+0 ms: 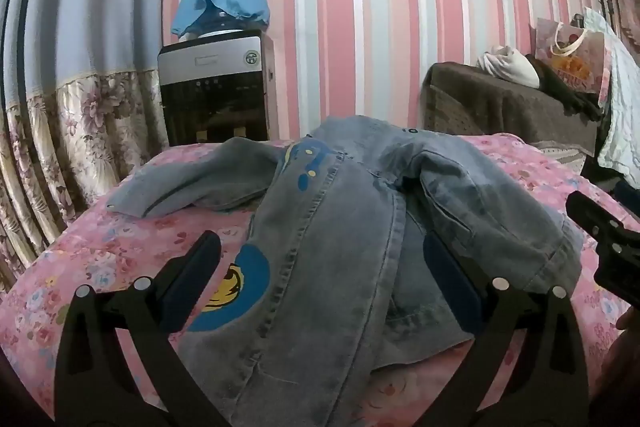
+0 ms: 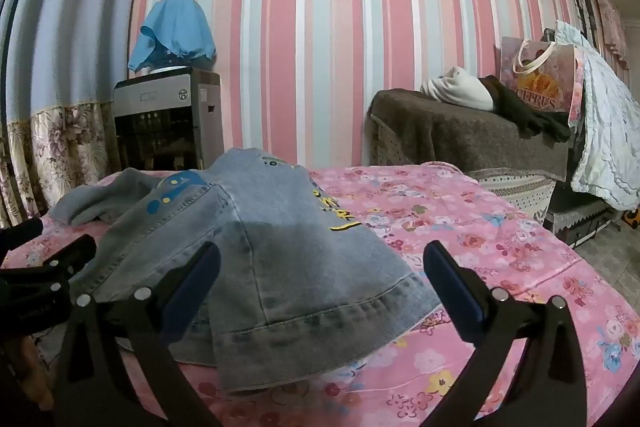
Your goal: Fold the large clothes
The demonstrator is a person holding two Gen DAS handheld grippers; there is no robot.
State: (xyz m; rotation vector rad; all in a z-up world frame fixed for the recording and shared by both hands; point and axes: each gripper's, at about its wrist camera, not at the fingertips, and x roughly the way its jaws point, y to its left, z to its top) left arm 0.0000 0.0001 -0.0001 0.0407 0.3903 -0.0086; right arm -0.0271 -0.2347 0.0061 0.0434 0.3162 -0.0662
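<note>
A light blue denim jacket [image 1: 340, 211] with blue and yellow prints lies crumpled on the pink floral bed [image 1: 100, 267]. One sleeve [image 1: 188, 183] stretches to the left. My left gripper [image 1: 320, 263] stands open just above the jacket's near part, its fingers on either side of a seam. In the right wrist view the same jacket [image 2: 280, 247] has its hem [image 2: 320, 323] turned toward me. My right gripper [image 2: 322, 267] is open over that hem, touching nothing. The right gripper's body [image 1: 608, 247] shows at the right edge of the left wrist view.
A water dispenser [image 1: 216, 91] with a blue cloth over its top stands behind the bed on the left. A brown covered cabinet [image 2: 460, 135] with clothes and a gift bag [image 2: 540, 83] stands on the right. Floral curtains [image 1: 60, 147] hang at the left.
</note>
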